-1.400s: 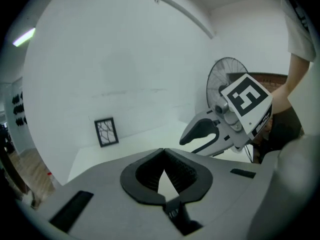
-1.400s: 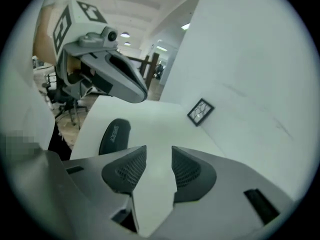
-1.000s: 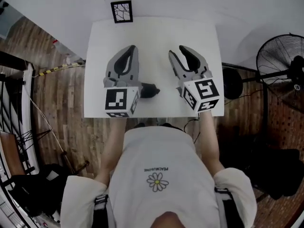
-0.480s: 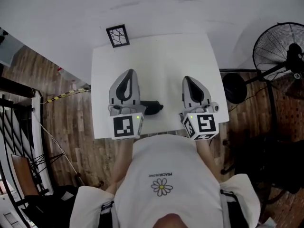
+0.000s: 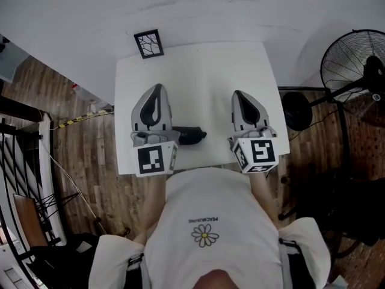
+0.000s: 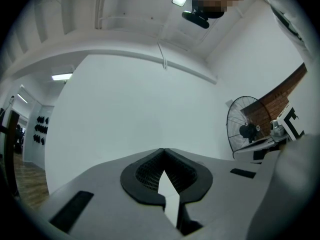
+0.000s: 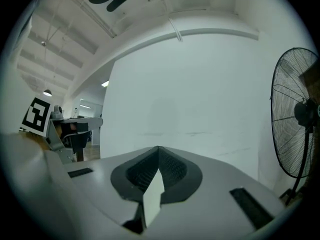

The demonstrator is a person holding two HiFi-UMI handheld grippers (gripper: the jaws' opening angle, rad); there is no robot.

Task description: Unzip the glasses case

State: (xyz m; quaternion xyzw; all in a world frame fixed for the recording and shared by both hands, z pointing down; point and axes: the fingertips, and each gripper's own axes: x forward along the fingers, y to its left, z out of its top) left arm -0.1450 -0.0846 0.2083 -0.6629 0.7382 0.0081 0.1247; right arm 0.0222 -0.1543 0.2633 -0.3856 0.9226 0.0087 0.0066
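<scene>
The dark glasses case [image 5: 190, 135] lies on the white table [image 5: 204, 71] near its front edge, its left end hidden under my left gripper [image 5: 156, 88]. That gripper hovers beside and above the case, shut with nothing between its jaws. My right gripper [image 5: 240, 94] is over the table's right part, apart from the case, also shut and empty. In the left gripper view the left gripper [image 6: 163, 151] faces only a white wall. The right gripper [image 7: 158, 149] in its own view does too. The case shows in neither gripper view.
A black-and-white marker card [image 5: 148, 43] lies at the table's far left corner. A standing fan [image 5: 355, 59] is to the right of the table, also seen as the fan [image 6: 247, 129] and the fan [image 7: 295, 119]. Wooden floor surrounds the table.
My right gripper's jaws have gone from open to shut and it has drawn back towards the table's right front. The left gripper has lifted a little beside the case.
</scene>
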